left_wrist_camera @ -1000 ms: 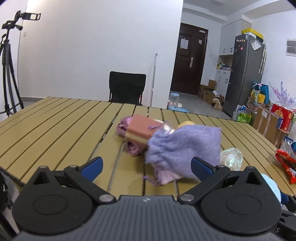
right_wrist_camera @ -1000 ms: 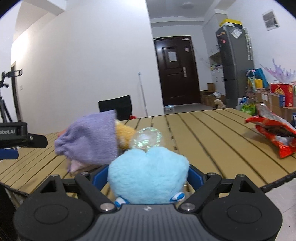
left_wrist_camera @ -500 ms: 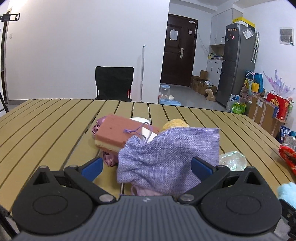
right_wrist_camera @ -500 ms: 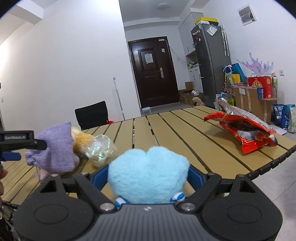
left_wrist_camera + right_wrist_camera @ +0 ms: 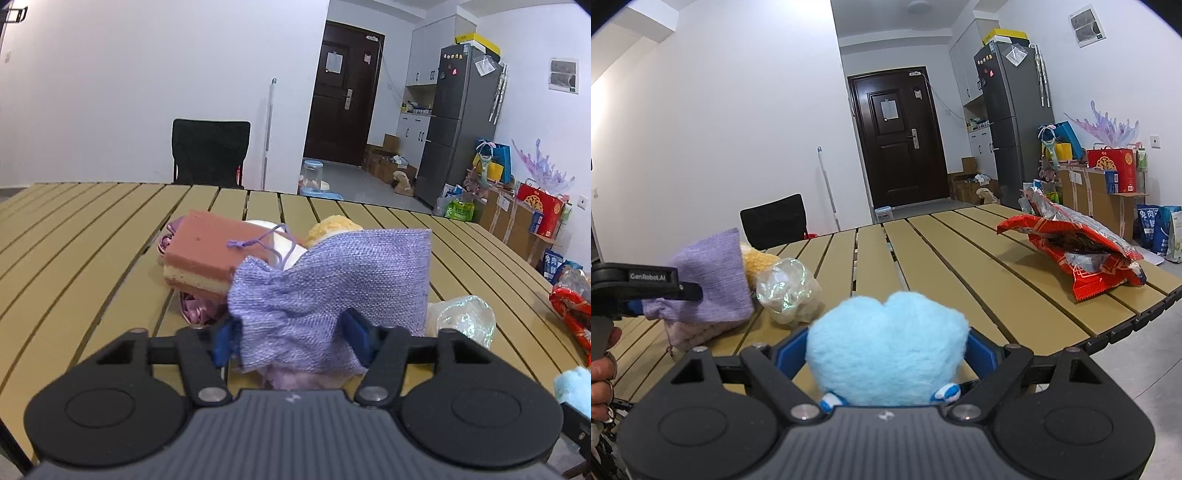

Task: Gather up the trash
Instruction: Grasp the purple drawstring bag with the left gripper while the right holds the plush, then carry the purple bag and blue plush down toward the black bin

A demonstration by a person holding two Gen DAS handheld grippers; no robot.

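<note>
A purple drawstring pouch (image 5: 332,273) lies on a pile of odds and ends on the slatted table (image 5: 92,236). My left gripper (image 5: 290,338) is closing on the pouch's near end, and its blue pads pinch the cloth from both sides. The right wrist view shows that same pouch (image 5: 713,280) at the left, with the left gripper (image 5: 646,284) at it. My right gripper (image 5: 886,354) is shut on a light blue plush toy (image 5: 886,343) above the table's near edge. A crumpled clear plastic wad (image 5: 786,288) lies just beyond the toy.
Under the pouch are a pink-and-cream sponge (image 5: 207,251), a yellow fluffy thing (image 5: 332,227) and pink cloth. A torn red snack bag (image 5: 1078,251) lies at the table's right edge. A black chair (image 5: 210,151) stands behind the table. A person's hand (image 5: 602,362) shows at the left.
The left gripper moved forward until the purple pouch lay between its jaws, then the jaws came in onto it. The right gripper swung rightward early on, then held still with the toy.
</note>
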